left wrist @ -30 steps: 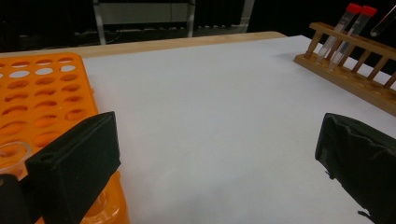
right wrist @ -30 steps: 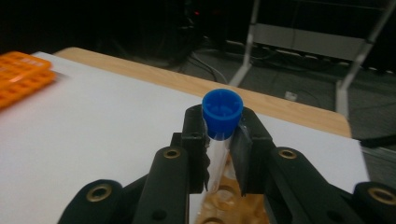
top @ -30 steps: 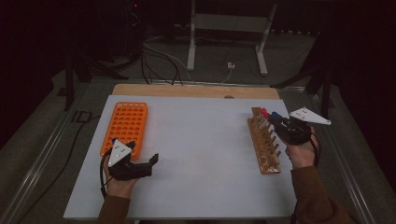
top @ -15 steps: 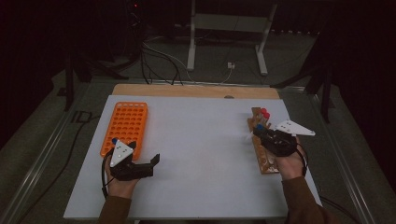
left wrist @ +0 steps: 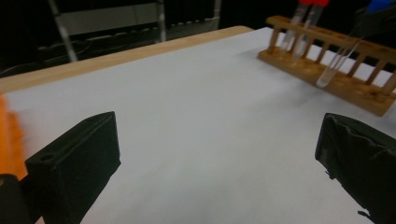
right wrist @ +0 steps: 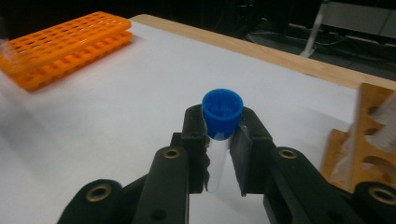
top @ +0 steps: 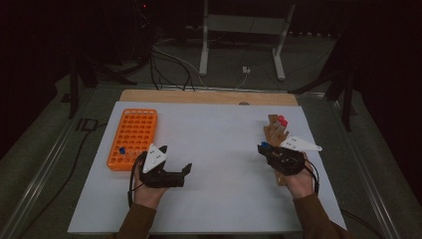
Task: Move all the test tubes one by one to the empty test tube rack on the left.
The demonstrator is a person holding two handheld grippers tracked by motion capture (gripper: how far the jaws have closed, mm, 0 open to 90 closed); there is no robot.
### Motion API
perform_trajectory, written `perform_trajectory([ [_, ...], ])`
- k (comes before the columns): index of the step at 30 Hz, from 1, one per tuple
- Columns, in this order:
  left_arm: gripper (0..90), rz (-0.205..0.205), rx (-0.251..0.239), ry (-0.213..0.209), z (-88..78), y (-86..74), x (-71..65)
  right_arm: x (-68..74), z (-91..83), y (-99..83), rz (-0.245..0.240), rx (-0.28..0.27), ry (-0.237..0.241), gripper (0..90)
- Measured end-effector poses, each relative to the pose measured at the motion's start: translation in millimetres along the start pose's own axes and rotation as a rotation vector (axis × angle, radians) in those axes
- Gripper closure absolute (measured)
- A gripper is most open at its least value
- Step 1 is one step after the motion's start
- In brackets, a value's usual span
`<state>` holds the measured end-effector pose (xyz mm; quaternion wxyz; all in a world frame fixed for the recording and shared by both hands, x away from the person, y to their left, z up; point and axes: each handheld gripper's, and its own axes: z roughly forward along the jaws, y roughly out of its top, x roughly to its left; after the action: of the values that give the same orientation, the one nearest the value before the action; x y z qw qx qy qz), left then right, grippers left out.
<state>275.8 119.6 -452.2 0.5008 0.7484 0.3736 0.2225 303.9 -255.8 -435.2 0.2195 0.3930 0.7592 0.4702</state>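
I have the blue-capped test tube [right wrist: 219,135] clamped in my right gripper [right wrist: 219,154], whose jaws are pressed in on the clear wall just under the cap, so the cap sits proud above the pads. In the high view that gripper [top: 278,155] hangs beside the near end of the wooden test tube rack [top: 276,130], on the side facing the orange tube rack [top: 133,137]. Two red-capped tubes [top: 282,120] stand at the wooden rack's far end.

My left gripper [top: 171,175] rests near the orange rack's near corner, jaws spread wide with nothing between them; bare white table cover [left wrist: 196,116] shows past them.

I judge the tube to be light, stiff and thin-walled, possibly glass, so it will crack rather than bend if I squeeze hard or knock it on a rack. The clear wall looks smooth and could slide in the pads. The hold just below the cap is the right one: the cap's rim acts as a stop, and the long bare end stays free for lowering into a hole. A blue cap [top: 122,150] already sits in the orange rack.
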Motion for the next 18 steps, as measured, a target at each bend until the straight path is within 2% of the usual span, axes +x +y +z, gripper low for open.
perform_trajectory([
  [11,1.0,0.054,-0.003,-0.078,40.9,17.2,-36.9,17.2,3.5,4.5,-0.002,-0.009,0.071,76.6],
  [18,8.5,0.081,0.039,-0.143,61.2,17.4,-55.2,22.8,7.5,4.1,0.000,-0.002,0.096,76.6],
])
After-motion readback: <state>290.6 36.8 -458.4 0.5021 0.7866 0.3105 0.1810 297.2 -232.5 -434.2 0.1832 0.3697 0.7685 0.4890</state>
